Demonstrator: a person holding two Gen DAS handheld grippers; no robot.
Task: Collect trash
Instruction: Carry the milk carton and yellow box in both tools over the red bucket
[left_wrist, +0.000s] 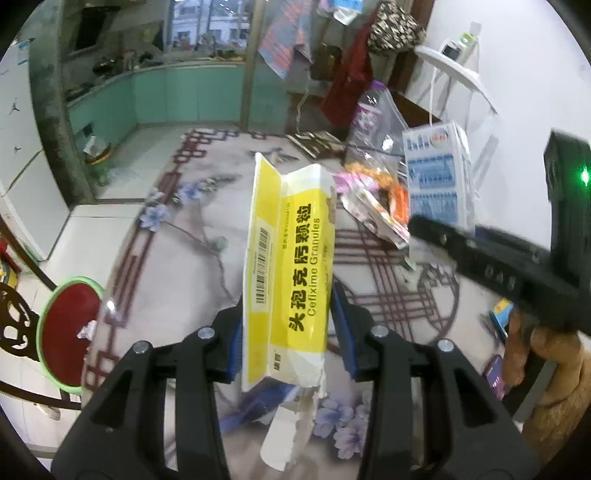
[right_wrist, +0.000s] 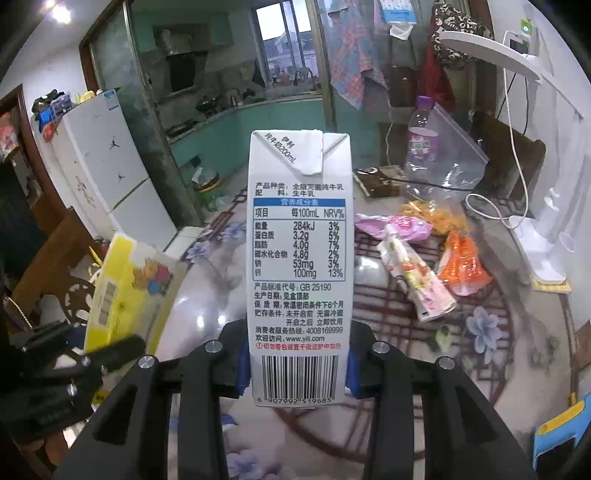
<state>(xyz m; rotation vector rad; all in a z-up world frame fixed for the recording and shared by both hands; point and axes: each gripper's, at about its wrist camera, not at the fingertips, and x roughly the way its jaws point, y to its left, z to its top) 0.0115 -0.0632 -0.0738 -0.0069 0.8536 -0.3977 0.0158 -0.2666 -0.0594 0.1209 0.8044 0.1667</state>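
My left gripper (left_wrist: 290, 328) is shut on a yellow and white medicine box (left_wrist: 291, 258), which stands upright between the blue pads above the flowered table (left_wrist: 177, 266). A torn flap hangs from the box's lower end. My right gripper (right_wrist: 298, 365) is shut on a white milk carton (right_wrist: 299, 258), held upright with its barcode at the bottom. The right wrist view shows the yellow box (right_wrist: 122, 291) at the left, and the left wrist view shows the carton (left_wrist: 437, 177) at the right. Both are lifted off the table.
On the table lie a pink wrapper (right_wrist: 391, 225), a long printed sachet (right_wrist: 417, 284), an orange wrapper (right_wrist: 465, 266), a yellow snack bag (right_wrist: 436, 214), a plastic bottle (right_wrist: 421, 144) and a clear bag (right_wrist: 450, 162). A white lamp (right_wrist: 543, 251) stands right; a red stool (left_wrist: 70, 332) is left.
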